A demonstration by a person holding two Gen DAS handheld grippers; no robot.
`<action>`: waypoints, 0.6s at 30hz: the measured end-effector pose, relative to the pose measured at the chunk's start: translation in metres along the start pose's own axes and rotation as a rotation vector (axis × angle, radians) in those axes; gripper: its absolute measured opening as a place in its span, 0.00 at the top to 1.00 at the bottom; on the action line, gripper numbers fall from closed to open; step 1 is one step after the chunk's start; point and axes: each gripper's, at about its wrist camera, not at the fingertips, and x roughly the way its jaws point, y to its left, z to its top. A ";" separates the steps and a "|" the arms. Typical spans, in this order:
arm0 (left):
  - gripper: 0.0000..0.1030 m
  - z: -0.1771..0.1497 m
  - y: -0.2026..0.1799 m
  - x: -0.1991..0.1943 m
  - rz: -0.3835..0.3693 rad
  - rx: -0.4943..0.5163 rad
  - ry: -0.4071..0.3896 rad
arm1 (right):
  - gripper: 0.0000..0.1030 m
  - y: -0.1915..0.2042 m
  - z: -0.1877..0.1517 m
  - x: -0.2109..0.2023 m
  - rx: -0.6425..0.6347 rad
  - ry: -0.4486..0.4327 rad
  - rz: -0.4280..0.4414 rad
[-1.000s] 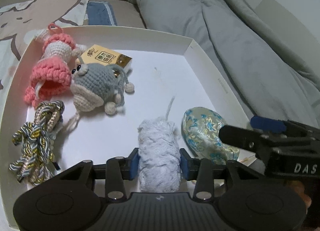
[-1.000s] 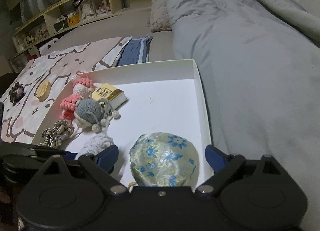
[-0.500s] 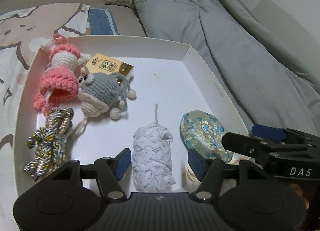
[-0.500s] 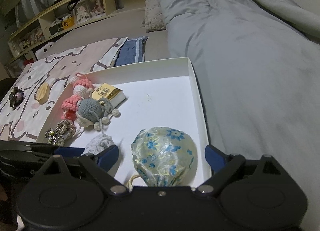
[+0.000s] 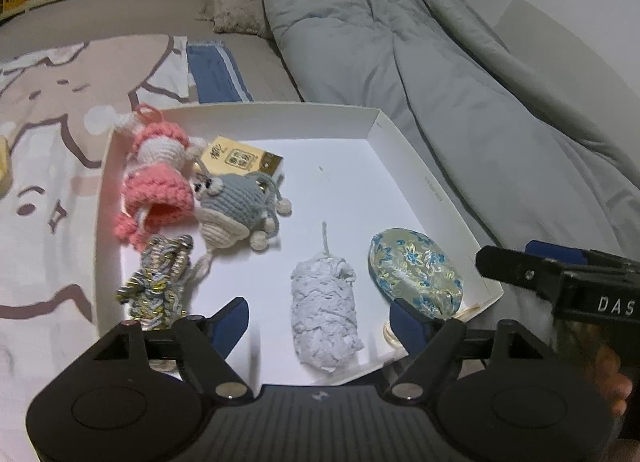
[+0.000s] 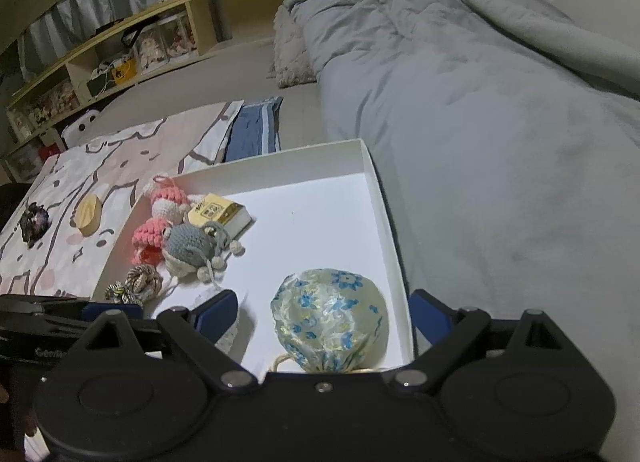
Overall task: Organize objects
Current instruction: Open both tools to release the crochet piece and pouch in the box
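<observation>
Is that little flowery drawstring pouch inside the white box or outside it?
Inside. The flowery pouch lies on the white box floor near its right wall, between the open right tool fingers.

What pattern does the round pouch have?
Blue flowers on pale gold fabric; the pouch shows best from the right wrist.

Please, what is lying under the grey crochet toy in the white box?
The grey crochet toy lies partly on the yellow packet and against the pink crochet doll. Only the packet's printed top and far edge show; the rest is covered.
</observation>
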 end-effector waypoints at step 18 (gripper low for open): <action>0.00 -0.003 0.000 -0.063 0.051 0.103 -0.086 | 0.05 0.025 -0.009 -0.055 0.018 -0.074 -0.088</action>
